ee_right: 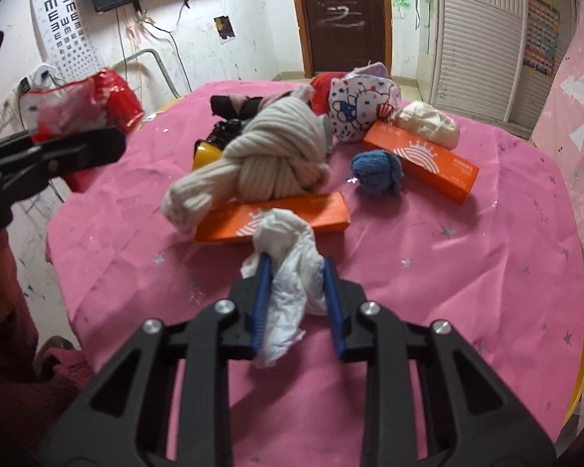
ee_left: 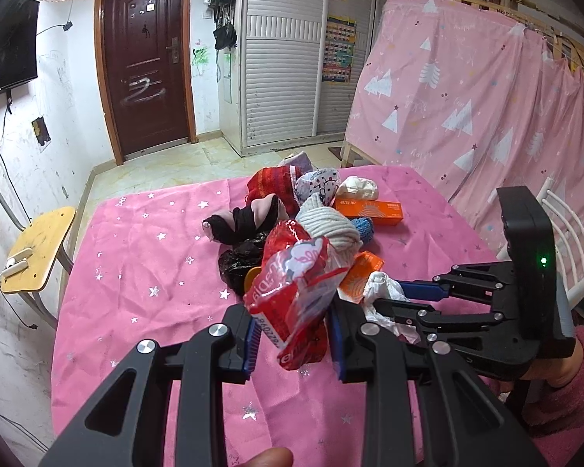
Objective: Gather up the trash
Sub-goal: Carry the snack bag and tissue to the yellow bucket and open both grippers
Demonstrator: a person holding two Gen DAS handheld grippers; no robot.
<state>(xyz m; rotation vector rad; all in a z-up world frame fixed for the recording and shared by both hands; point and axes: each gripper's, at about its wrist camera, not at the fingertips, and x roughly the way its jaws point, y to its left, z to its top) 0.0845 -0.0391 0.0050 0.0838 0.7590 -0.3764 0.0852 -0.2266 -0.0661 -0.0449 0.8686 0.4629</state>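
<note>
My left gripper is shut on a crumpled red and white plastic wrapper and holds it above the pink tablecloth. The wrapper also shows at the left of the right wrist view. My right gripper is shut on a crumpled white tissue, just in front of an orange box. In the left wrist view the right gripper sits at the right with the tissue in its jaws.
A pile lies mid-table: knotted beige sock, blue cloth ball, second orange box, Hello Kitty cloth, black bag, red cloth. A yellow chair stands left of the table.
</note>
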